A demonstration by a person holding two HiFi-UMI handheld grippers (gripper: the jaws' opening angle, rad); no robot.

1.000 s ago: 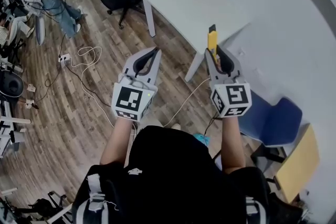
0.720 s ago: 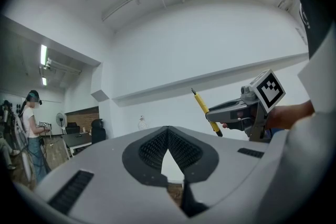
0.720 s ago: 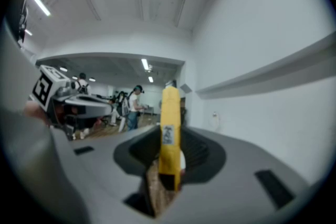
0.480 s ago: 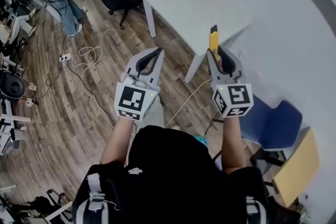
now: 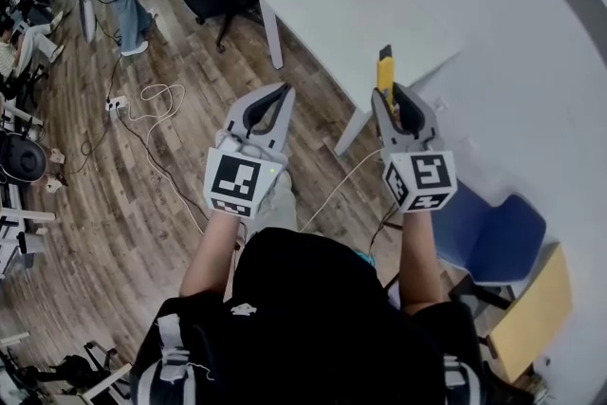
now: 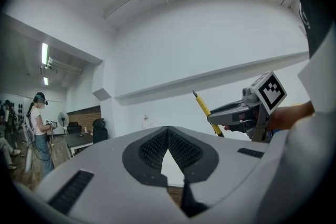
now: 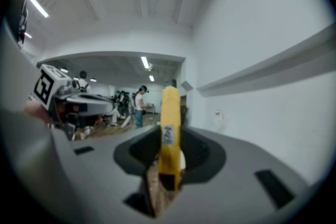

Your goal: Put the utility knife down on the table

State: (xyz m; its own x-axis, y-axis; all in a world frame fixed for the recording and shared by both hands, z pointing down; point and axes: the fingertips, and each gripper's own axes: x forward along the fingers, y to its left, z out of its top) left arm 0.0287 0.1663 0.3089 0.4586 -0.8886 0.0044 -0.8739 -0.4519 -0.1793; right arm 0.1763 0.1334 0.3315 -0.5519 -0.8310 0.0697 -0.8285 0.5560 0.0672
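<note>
wooden floor [image 5: 114, 204] fills the left of the head view, with a white cable [image 5: 161, 95] looped on it. the left gripper [image 5: 282, 92] is held level above that floor, its 2 jaws closed tip to tip with nothing between them. just to its right, the right gripper [image 5: 389, 98] is clamped on the yellow utility knife [image 5: 384, 71], which sticks out forward past the jaws, dark tip foremost. the knife is up in the grip, not lying on the white table [image 5: 379, 5], whose near corner it overlaps in the head view. a blue chair [image 5: 493, 223] stands at the lower right.
</note>
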